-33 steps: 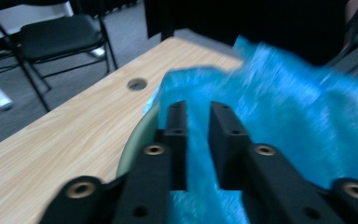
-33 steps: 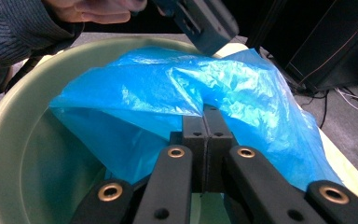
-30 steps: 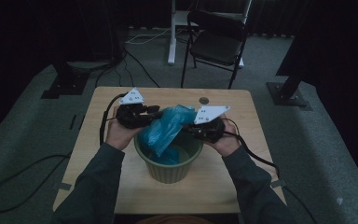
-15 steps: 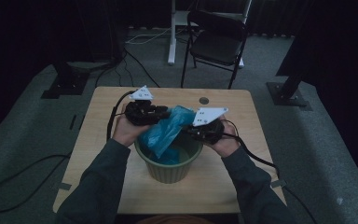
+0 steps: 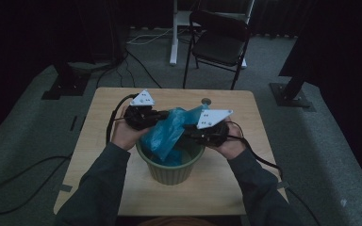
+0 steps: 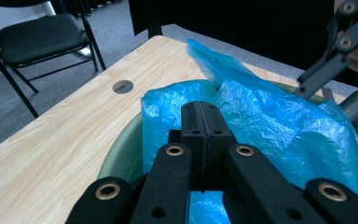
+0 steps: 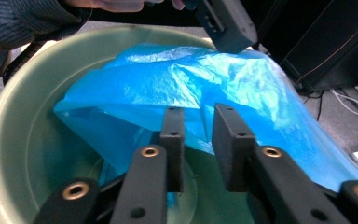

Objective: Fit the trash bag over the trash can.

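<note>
A green round bin (image 5: 172, 170) stands on the wooden table (image 5: 103, 117) with a crumpled blue plastic bag (image 5: 169, 132) rising out of it. My left gripper (image 5: 162, 115) is at the bag's left upper edge. Its jaws have just been closing and now meet, pinching the blue bag (image 6: 270, 121) at the bin's rim (image 6: 121, 149). My right gripper (image 7: 198, 114) points into the bin (image 7: 23, 116). Its jaws have just been opening, and a gap now stands between them, with the bag's film (image 7: 191, 79) just beyond the tips and not pressed.
A small round hole (image 5: 206, 100) sits in the tabletop behind the bin. A black folding chair (image 5: 217, 42) and white stand legs are on the carpet beyond the table. Black cables trail off both grippers across the table and floor.
The left hand has shifted a little to the right, bringing its gripper up against the bag. The right hand stays at the bin's right rim.
</note>
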A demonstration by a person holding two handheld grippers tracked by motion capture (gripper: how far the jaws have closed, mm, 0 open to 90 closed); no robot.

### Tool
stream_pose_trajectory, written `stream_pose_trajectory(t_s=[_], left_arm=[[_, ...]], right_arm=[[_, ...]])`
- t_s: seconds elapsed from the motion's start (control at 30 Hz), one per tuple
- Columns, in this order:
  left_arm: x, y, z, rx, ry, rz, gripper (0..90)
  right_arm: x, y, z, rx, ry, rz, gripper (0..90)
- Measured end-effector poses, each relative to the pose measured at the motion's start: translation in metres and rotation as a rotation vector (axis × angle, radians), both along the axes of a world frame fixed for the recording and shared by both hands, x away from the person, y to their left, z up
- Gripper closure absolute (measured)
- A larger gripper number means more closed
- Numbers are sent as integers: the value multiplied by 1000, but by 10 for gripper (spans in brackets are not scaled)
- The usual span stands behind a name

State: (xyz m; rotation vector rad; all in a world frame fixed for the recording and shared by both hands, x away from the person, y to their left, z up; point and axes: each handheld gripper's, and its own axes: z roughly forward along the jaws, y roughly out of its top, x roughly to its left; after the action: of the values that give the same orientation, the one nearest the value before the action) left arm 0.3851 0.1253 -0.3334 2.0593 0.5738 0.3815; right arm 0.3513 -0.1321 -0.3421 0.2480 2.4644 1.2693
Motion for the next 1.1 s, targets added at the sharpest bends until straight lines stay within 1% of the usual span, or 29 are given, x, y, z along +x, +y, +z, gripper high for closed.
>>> stream_pose_trajectory(t_s=[0.03,0.07,0.1,0.13,0.17,0.2,0.23,0.27,0.3,0.33,0.37,0.4,0.47,0.57,0.63,0.67,0.77,0.87,1.03,1.07,1.1], left_arm=[[-1,1,0,4,-5,3,899],[-1,2,0,8,-5,8,899],[0,3,-1,8,-3,11,899],[-1,5,-2,3,-3,13,899],[-1,5,-2,3,-3,13,899],[-1,5,-3,1,-3,13,899],[-3,6,-4,2,-3,13,899],[-4,6,-6,-1,-3,14,899],[-5,7,-7,1,-4,13,898],[-7,8,-7,-2,-4,14,898],[-8,8,-8,-8,-5,15,898],[-9,9,-9,-8,-7,15,898],[-13,10,-10,-19,-10,13,899],[-20,9,-10,-13,-20,1,899],[-25,9,-11,-10,-25,-7,899],[-25,9,-11,-10,-25,-7,899],[-34,7,-13,-14,-33,-22,899],[-38,6,-14,-7,-40,-32,899],[-46,1,-15,-1,-48,-49,899],[-46,1,-15,-1,-48,-49,899],[-47,1,-15,1,-52,-52,899]], right_arm=[[-1,-4,3,10,-8,-10,732],[-1,-4,3,10,-8,-10,732],[0,-7,5,12,-9,-16,730],[1,-12,9,28,-7,-31,727],[1,-12,9,28,-7,-31,727],[2,-14,12,39,-7,-34,725],[4,-18,16,65,-3,-43,724],[4,-18,16,65,-3,-43,724],[8,-21,19,90,8,-57,725],[8,-21,19,90,8,-57,725],[12,-23,20,107,21,-76,736],[12,-23,20,107,21,-76,736],[16,-22,21,114,26,-93,752],[18,-17,25,116,22,-105,781],[18,-12,28,115,16,-100,794],[18,-12,28,115,16,-100,794],[20,-4,31,103,17,-99,799],[21,0,31,96,16,-97,796],[29,14,29,74,28,-102,752],[29,14,29,74,28,-102,752],[36,21,27,68,55,-118,727]])
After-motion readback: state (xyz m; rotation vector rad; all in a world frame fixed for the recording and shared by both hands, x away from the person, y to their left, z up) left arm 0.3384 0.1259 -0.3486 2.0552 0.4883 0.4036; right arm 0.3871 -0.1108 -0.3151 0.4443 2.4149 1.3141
